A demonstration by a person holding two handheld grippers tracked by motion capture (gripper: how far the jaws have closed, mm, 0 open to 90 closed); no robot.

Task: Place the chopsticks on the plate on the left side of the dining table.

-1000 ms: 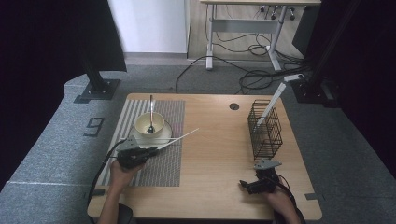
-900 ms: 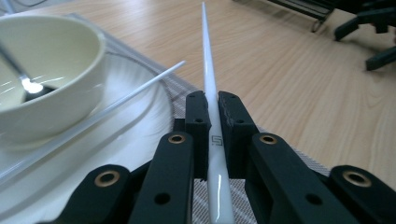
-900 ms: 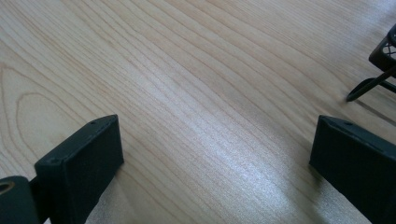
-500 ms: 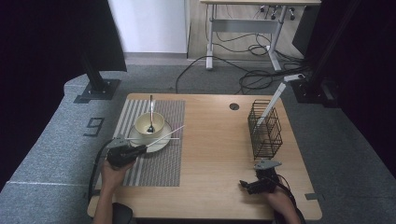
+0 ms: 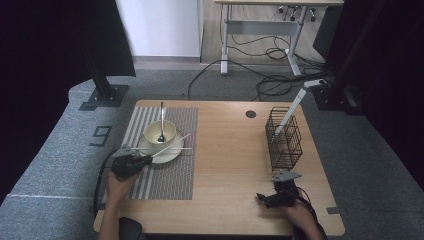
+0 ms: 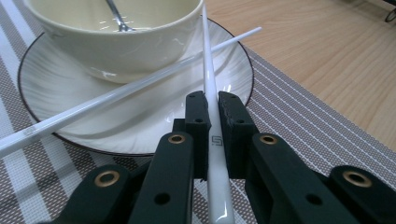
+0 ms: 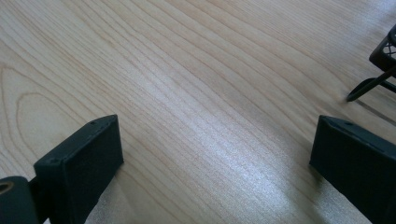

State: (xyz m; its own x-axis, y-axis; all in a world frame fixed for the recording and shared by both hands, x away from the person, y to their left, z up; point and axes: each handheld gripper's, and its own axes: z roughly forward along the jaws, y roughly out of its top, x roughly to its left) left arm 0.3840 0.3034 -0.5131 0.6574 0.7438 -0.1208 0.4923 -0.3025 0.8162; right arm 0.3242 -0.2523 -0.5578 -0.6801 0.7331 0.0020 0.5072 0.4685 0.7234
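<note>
Black, ridged fingers [image 6: 198,121] of the left gripper [image 6: 213,109] clamp a slim, glossy white chopstick [image 6: 208,84], whose tip leans on the rim of the cream bowl [image 6: 116,42]. That round bowl sits on a white saucer [image 6: 140,121] with a thin dark edge; a second white chopstick [image 6: 140,84] lies across the saucer, crossing the held one. Beneath the saucer lies a woven striped placemat [image 6: 299,121]. Far right of the bowl, the right gripper [image 7: 217,158] holds its jaws wide apart over bare wooden table [image 7: 187,70], beside a black wire basket [image 5: 283,135]
</note>
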